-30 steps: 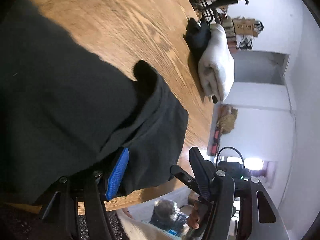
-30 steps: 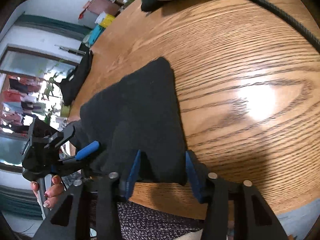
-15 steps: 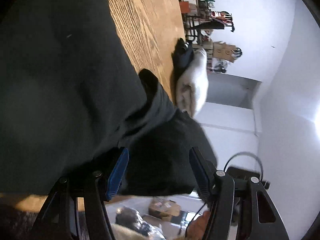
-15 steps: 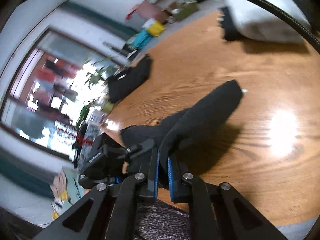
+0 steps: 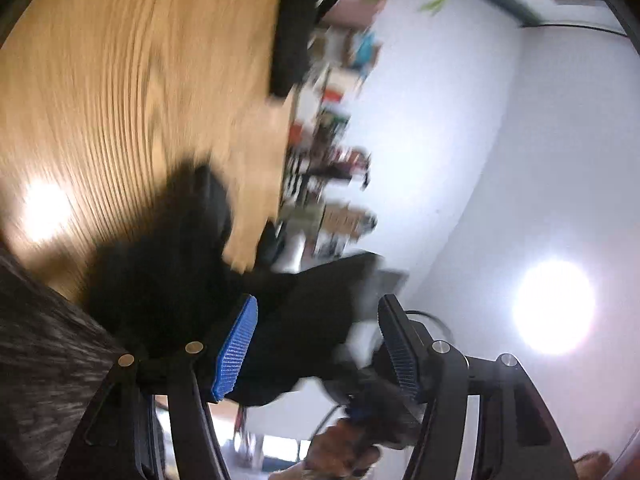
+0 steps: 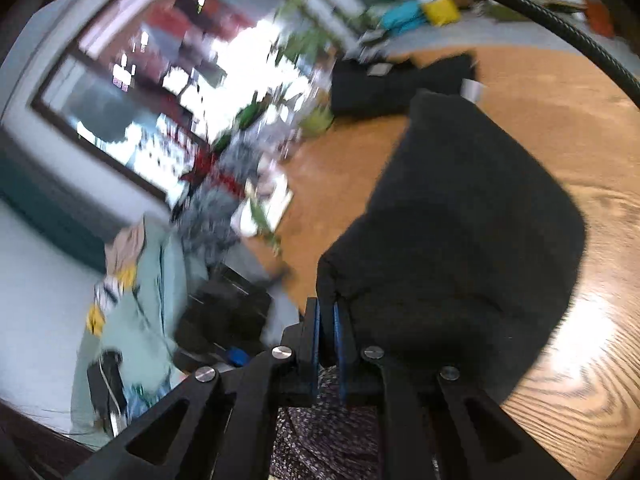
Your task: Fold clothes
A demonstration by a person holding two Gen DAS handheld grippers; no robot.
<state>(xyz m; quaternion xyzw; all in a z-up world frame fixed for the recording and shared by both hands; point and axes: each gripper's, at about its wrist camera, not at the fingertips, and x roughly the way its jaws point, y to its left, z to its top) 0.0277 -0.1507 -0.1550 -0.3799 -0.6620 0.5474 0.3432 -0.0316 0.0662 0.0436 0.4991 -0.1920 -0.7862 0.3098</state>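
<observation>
The black garment (image 6: 460,232) hangs doubled over the wooden desk (image 6: 580,128), lifted by one edge and draping down, so the fold looks only begun and still has to be laid flat and squared. The right tongs (image 6: 326,320) are pinched closed on that edge. The left tongs (image 5: 316,344) stand apart with black cloth (image 5: 288,320) lying between the blue pads, which do not appear to press it, though blur makes this uncertain.
</observation>
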